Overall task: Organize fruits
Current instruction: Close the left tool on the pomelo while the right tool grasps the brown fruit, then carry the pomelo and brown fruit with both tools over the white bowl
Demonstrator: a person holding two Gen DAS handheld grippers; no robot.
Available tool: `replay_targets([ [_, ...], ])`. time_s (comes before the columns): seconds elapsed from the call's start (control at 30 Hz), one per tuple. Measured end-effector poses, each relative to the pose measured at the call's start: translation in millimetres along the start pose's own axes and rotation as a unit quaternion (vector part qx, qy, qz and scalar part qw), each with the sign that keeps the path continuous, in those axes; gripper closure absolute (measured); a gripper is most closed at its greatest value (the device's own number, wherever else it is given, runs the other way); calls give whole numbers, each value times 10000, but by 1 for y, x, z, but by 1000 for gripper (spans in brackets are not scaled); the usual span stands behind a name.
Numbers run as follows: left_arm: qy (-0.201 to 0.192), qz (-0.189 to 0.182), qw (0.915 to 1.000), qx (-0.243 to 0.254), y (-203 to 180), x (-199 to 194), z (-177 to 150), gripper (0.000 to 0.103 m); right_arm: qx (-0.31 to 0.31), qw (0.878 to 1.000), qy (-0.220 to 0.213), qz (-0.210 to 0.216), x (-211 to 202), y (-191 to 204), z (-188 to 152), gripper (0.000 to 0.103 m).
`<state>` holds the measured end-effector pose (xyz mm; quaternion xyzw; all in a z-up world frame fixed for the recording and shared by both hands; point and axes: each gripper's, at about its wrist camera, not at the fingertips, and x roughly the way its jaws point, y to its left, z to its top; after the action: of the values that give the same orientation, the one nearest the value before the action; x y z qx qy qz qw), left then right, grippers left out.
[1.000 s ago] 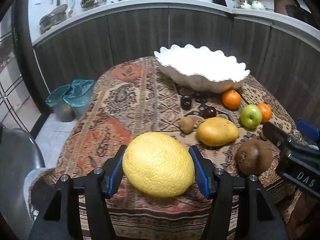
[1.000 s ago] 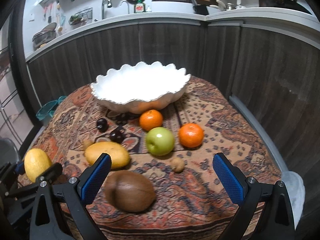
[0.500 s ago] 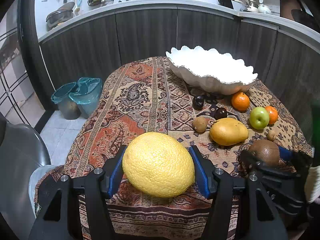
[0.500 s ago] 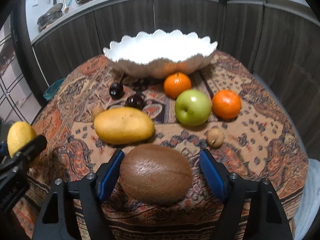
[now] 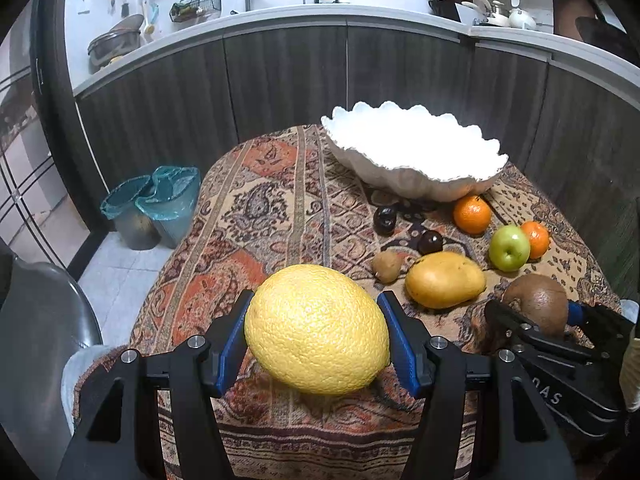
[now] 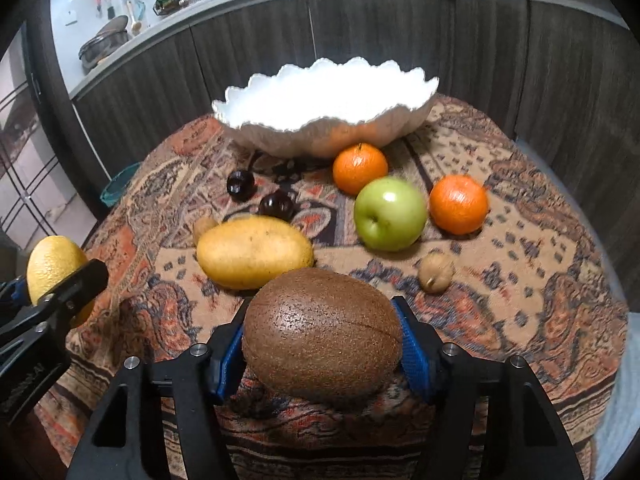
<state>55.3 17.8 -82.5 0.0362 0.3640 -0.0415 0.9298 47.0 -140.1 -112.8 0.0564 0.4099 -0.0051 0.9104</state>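
Both hands are busy at the near edge of the table. The left gripper (image 5: 318,330) is clamped about half open on a big yellow citrus (image 5: 316,330), blue pads pressed to both its flanks. The right gripper (image 6: 322,344) has just been closing its jaws on the brown coconut-like fruit (image 6: 322,330), and its pads now sit against the fruit's sides. So the pick-up step looks about finished for both.

Straight ahead of the grippers, well beyond the loose fruit, stands the white scalloped bowl (image 6: 256,136). Just past the right gripper lie a mango (image 6: 254,252), a green apple (image 6: 390,214) and two oranges. Next, I reckon, each load needs lifting clear of those and carrying forward over the bowl's rim.
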Motion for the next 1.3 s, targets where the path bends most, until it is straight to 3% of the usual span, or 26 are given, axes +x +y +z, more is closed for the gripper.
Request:
replay_targets([
  [0.53,-237,-255,9991,239,-29,4,41,42,-13,9975,-673,-210,-27,-22,44,37],
  [0.87,-464,-394,9971,467,-44,16,80,42,-41,9953,-906,-328,-22,-35,78,37],
  [1.3,-473,-466,9962,566,-54,52,133,42,-205,9945,-964,-341,-1,-45,137,37],
])
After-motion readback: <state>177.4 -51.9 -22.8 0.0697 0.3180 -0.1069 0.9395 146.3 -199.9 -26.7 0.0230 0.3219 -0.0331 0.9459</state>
